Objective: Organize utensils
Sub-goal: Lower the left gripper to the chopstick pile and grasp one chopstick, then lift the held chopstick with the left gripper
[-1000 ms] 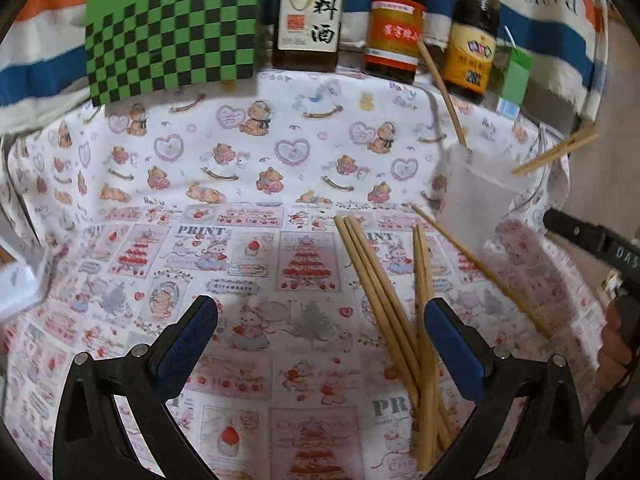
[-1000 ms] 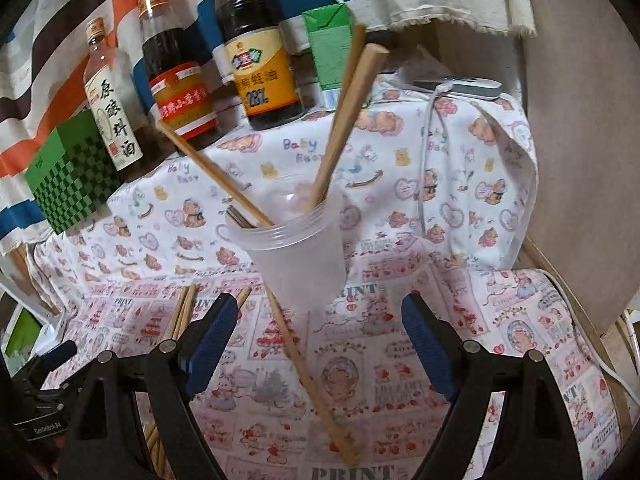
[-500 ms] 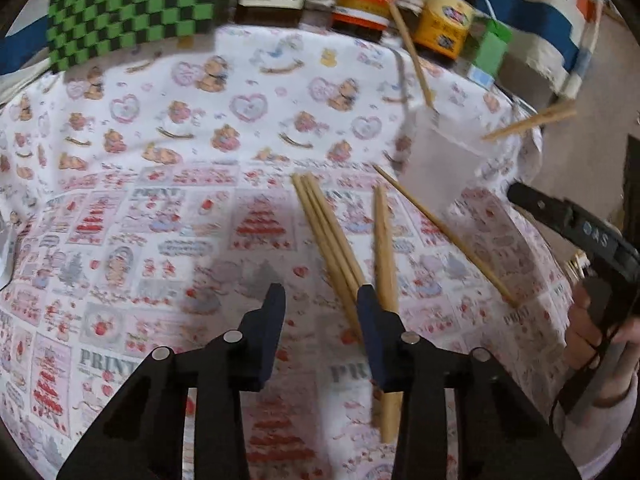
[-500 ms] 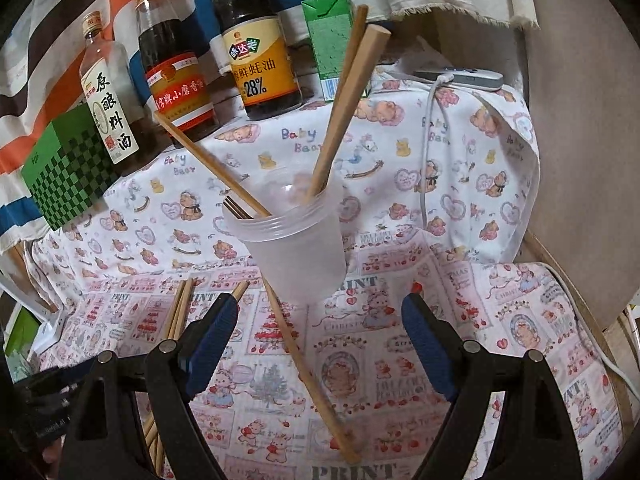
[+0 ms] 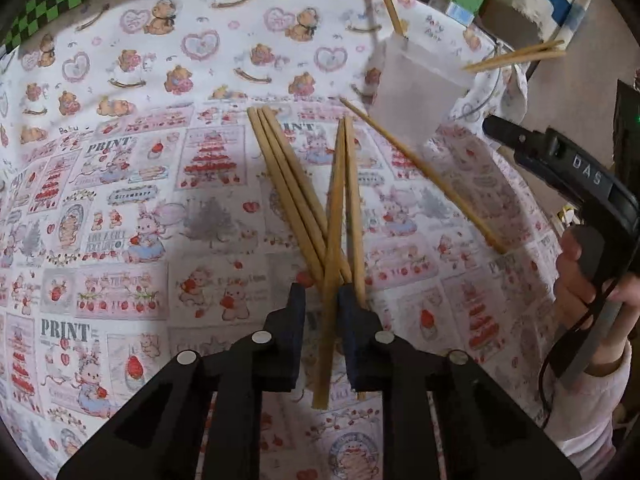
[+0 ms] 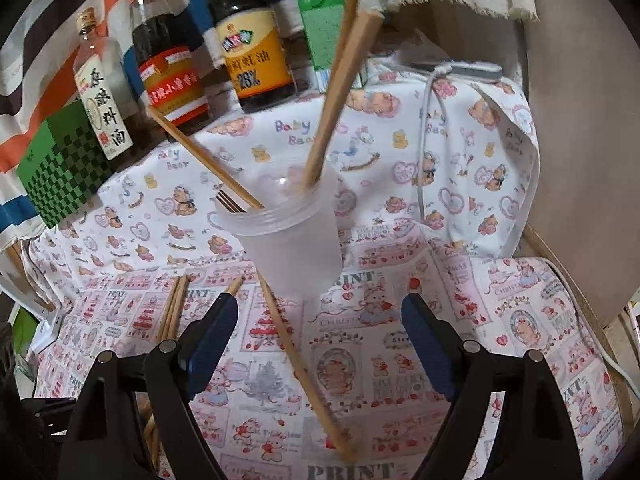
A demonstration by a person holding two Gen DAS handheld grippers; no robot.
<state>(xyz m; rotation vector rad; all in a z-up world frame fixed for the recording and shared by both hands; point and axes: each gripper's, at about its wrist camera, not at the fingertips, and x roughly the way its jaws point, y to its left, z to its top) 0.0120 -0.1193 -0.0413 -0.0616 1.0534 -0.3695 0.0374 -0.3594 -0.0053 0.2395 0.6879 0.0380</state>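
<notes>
Left gripper (image 5: 321,298) sits low at centre frame, jaws narrowed around one chopstick (image 5: 331,264) that runs straight up between the blue pads (image 5: 297,312); whether they actually pinch it, I cannot tell. Just above, a bundle of three chopsticks (image 5: 288,188) slants from upper centre down to the pads, crossing under the framed stick, and another stick (image 5: 354,216) lies just right of it. A lone chopstick (image 5: 420,174) runs diagonally toward the right edge. All lie on the printed cloth (image 5: 120,200).

Upper right, the cup (image 5: 416,88) stands with sticks poking out of it. At the far right edge a hand (image 5: 588,280) holds the other tool.

Over to the right wrist view: right gripper (image 6: 320,320) hangs low, jaws wide, nothing between them. The cup (image 6: 292,248) stands just beyond, centre frame, three chopsticks leaning out. One stick (image 6: 300,364) lies on the cloth between the fingers. Bottles (image 6: 252,40) line the top, a green checked box (image 6: 60,164) at left.
</notes>
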